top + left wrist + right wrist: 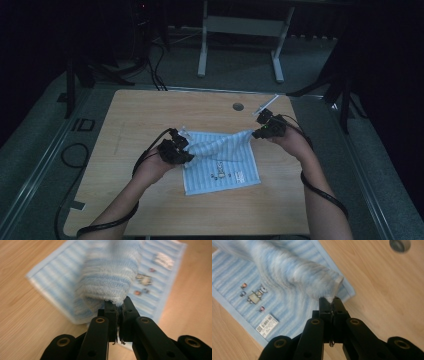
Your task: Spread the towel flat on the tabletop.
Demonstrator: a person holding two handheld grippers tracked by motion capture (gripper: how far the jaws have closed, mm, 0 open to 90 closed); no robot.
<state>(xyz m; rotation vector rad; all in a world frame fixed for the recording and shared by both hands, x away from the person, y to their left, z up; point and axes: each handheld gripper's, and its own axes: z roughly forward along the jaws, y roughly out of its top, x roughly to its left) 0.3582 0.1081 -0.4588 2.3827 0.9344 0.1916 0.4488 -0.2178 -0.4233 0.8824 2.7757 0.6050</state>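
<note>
- Left gripper (181, 145): jaws closed on a corner of the blue-and-white striped towel (227, 162); in the left gripper view (117, 305) the cloth bunches just above the jaw tips and hangs away from them in a thick fold.
- Right gripper (256, 131): jaws pinched tight on the opposite far corner of the towel; in the right gripper view (331, 301) the pinched corner rises straight out of the jaw tips.
- Towel (242, 275): far edge lifted between the two sets of jaws and sagging between them; near part lies flat on the worktop (150, 110), below and ahead of both jaws.
- Small embroidered motif (255, 296) and barcode label (267, 325): on the flat part of the towel, left of the right jaws; the same motif (143, 281) and label (163, 260) appear beyond and right of the left jaws.
- Round grommet hole (399, 244) in the worktop: well beyond the right jaws, to their upper right.
- Person's forearms (320, 170): enter from the near edge, one behind each gripper, with a cable (320, 192) trailing along the right one.
</note>
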